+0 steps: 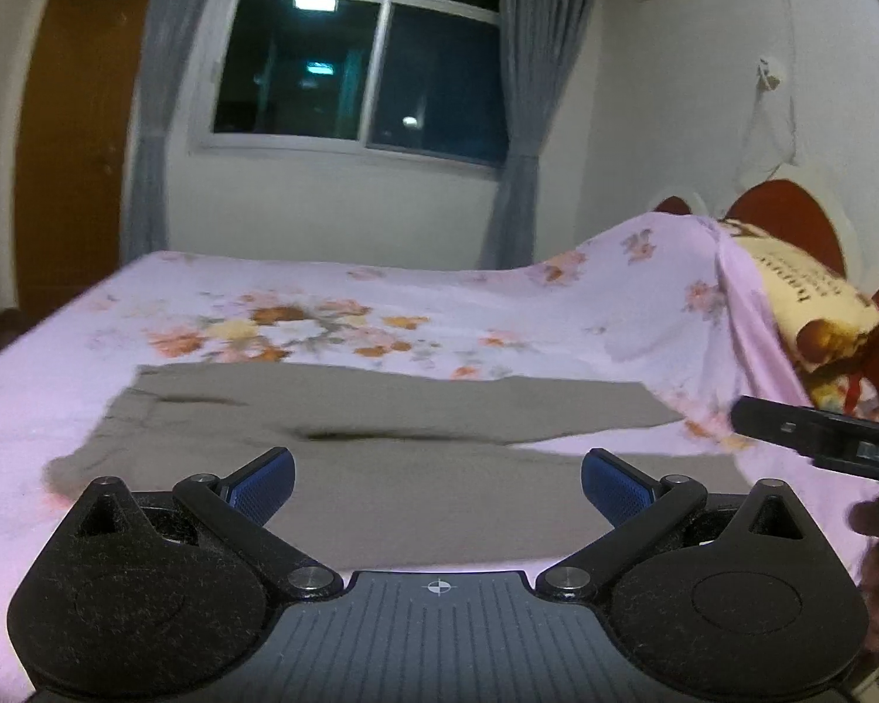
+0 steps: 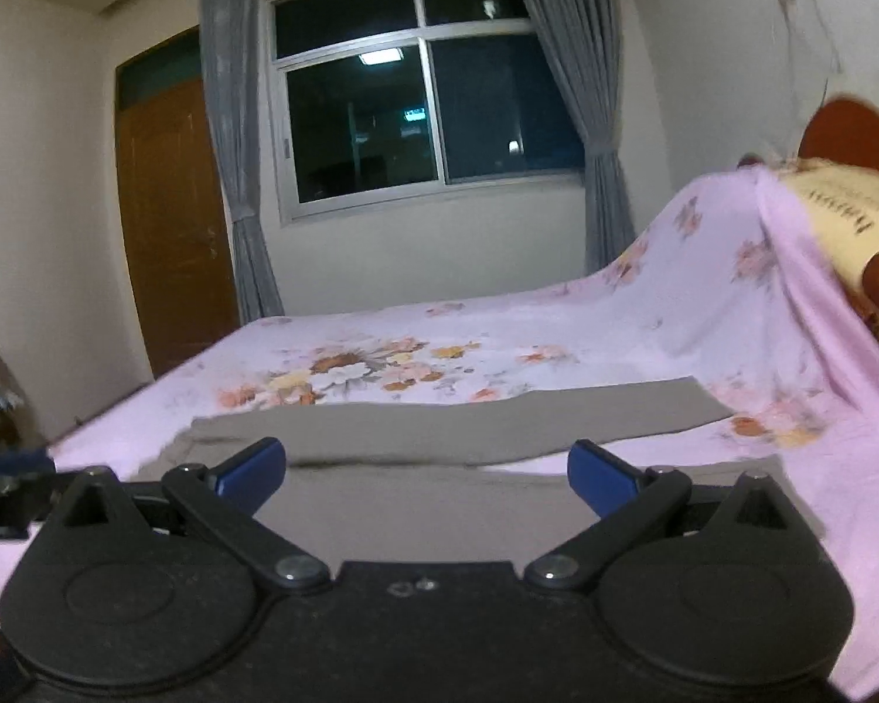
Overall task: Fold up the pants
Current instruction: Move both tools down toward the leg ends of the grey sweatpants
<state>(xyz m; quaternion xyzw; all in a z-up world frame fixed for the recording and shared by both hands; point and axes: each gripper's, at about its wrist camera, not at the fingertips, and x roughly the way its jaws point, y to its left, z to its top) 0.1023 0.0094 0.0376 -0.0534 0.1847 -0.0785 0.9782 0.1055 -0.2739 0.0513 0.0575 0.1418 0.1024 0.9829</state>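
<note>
a wide bed covered by a pink floral cotton sheet [image 1: 381, 304] is seen in both wrist views, and everything else is placed against it. on the near half of the bed, a pair of grey woven pants [image 1: 416, 468] is laid flat, with the waistband toward the bed's left side and the two legs stretched toward the headboard end on the right; the far leg [image 2: 498, 416] lies apart from the near one, so no fold appears to have been made yet. at the headboard end, a cream printed pillow [image 1: 814, 299] is partly draped by the sheet.

the cloth is judged light, limp and not slippery, likely to sag and crease when lifted, so it is best pinched at firm edges: the waistband corner and a leg hem, both taken together and carried over evenly.

above the bed's near edge, the left gripper [image 1: 436, 483] is held released, its blue-padded jaws spread wide over the pants with nothing between them. the right gripper [image 2: 428, 477] is likewise spread and empty, hovering over the near leg.
</note>
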